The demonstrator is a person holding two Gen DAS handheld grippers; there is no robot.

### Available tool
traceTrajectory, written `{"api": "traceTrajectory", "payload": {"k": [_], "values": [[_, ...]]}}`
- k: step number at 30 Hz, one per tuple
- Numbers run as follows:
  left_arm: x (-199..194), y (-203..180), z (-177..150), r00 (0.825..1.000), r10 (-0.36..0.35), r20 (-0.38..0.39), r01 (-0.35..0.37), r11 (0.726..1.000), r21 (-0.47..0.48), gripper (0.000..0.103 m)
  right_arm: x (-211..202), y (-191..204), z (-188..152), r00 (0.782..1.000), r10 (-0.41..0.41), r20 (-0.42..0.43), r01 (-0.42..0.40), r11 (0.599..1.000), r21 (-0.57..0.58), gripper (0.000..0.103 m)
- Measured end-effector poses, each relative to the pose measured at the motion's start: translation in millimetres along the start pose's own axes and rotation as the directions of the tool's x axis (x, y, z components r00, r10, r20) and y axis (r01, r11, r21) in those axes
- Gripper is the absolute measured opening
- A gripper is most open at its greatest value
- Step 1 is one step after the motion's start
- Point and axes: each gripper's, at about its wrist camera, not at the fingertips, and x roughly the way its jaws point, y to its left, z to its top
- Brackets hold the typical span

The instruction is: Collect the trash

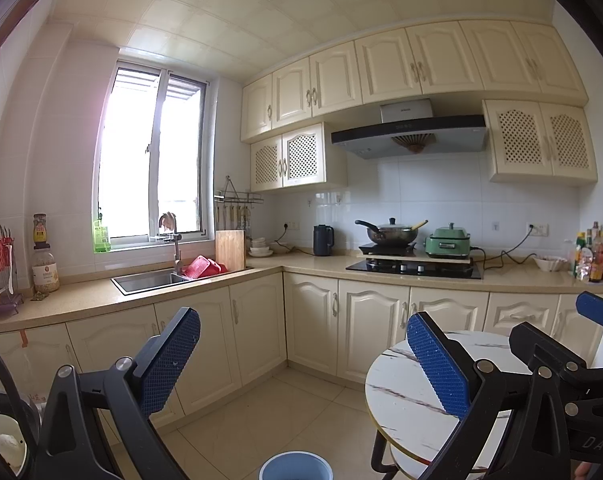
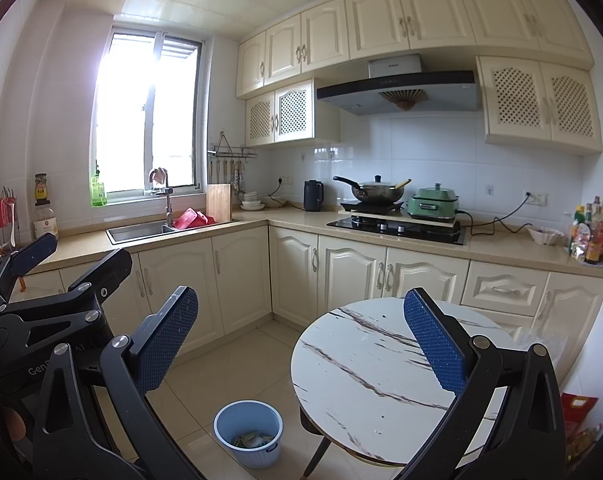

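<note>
Two tools are held up at about chest height, both aimed across the kitchen rather than down at any target. Left tool point(image 1: 301, 364): pads spread wide, nothing between them. Right tool point(image 2: 305, 344): same, wide and empty. Each is seen at the edge of the other's view, so they are held side by side, close together.

Just below the right tool, the round marble-pattern surface point(image 2: 365, 368) is seen bare; no litter is visible on the part in view. Beside its left edge, on the floor, the blue bin point(image 2: 248, 432) stands upright. Scraps point(image 2: 253, 440) are already lying in its bottom, greenish and pale, kind not resolvable. Bin placement beside the surface is judged deliberate: short drop path for anything swept off it.

At far right, on the floor by the cabinets, a red-and-yellow packet point(image 2: 579, 412) and a clear plastic bag point(image 2: 541, 344) are partly seen; whether they count as trash cannot be told.

Farther out, the worktop point(image 2: 501, 248) carries the wok point(image 2: 375, 192), the green cooker point(image 2: 433, 202) and the kettle point(image 2: 313, 196); nothing there is read as trash.

Judgement: collection looks mostly done or paused; the raised, level pose suits a scan for remaining items, not a grasp.
</note>
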Motion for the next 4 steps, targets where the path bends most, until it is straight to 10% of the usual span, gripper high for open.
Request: {"api": "traceTrajectory", "payload": {"k": [4], "values": [[1.6,1.8,-0.1,1.0,-0.003,-0.003,0.003,1.0,-0.001,0.102,-0.3,2.6,-2.5,1.0,-0.002,-0.003,0.002,1.0,0.004,0.103]]}}
